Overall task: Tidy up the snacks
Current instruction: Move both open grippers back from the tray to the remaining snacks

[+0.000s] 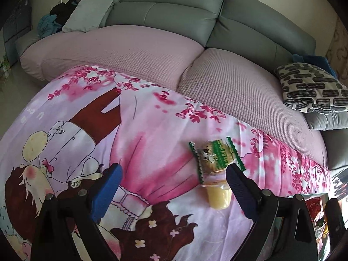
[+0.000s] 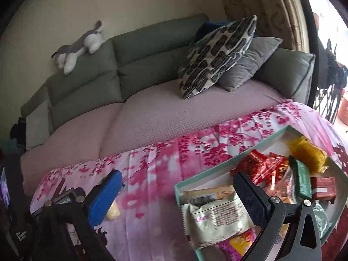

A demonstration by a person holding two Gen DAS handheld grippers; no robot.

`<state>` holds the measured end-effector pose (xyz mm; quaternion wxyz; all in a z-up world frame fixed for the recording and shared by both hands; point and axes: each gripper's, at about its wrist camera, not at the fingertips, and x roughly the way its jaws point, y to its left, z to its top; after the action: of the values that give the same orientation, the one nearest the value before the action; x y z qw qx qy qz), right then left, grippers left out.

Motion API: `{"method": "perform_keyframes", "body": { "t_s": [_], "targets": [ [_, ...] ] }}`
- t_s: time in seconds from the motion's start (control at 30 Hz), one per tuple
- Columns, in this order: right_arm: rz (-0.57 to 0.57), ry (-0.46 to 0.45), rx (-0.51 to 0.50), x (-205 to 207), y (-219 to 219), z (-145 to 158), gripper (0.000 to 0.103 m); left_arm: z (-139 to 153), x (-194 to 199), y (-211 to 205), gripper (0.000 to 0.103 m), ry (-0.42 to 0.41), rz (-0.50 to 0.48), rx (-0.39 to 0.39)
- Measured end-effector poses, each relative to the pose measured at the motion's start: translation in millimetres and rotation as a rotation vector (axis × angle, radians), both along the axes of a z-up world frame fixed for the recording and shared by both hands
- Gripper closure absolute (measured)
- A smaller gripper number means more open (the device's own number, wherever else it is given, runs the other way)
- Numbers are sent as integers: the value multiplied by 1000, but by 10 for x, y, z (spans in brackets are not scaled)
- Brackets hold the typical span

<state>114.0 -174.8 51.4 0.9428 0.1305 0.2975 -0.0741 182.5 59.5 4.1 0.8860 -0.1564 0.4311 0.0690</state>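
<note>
Snacks: one stray pastry left outside the box

Snack box [image 2: 219,175], teal-rimmed, sits on the pink floral cloth [image 1: 139,130], already full of wrapped packets. Wrapped pastry [image 1: 214,165] lies on the cloth, long axis roughly 11-to-5 o'clock. Left gripper [image 1: 174,187] is spread and empty; the pastry is at its 1 o'clock, touching the right pad. Right gripper [image 2: 176,193] is spread, empty, over the box edge. Left is nearer, I judge.

Between my left fingers [image 1: 174,187]: bare pink cloth [image 1: 152,130], nothing blocking.
By my left's right finger: wrapped snack [image 1: 214,158], just beside it.
Under my right fingers [image 2: 180,192]: box rim [image 2: 176,190], box [image 2: 228,158] crowded with packets.
</note>
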Motion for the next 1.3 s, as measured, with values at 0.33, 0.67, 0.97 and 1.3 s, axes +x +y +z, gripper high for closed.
{"method": "perform_keyframes", "body": {
  "t_s": [0.33, 0.67, 0.97, 1.3],
  "targets": [
    [206, 106, -63, 236, 522, -410, 0, -90, 37, 145, 7, 30, 25, -4],
    [281, 169, -112, 353, 787, -717, 3, -281, 107, 302, 7, 111, 36, 99],
    [350, 196, -191, 482, 1043, -770, 21, -365, 121, 445, 7, 141, 57, 95],
    [423, 243, -188, 726, 1212, -880, 29, -388, 101, 551, 7, 151, 86, 92]
  ]
}}
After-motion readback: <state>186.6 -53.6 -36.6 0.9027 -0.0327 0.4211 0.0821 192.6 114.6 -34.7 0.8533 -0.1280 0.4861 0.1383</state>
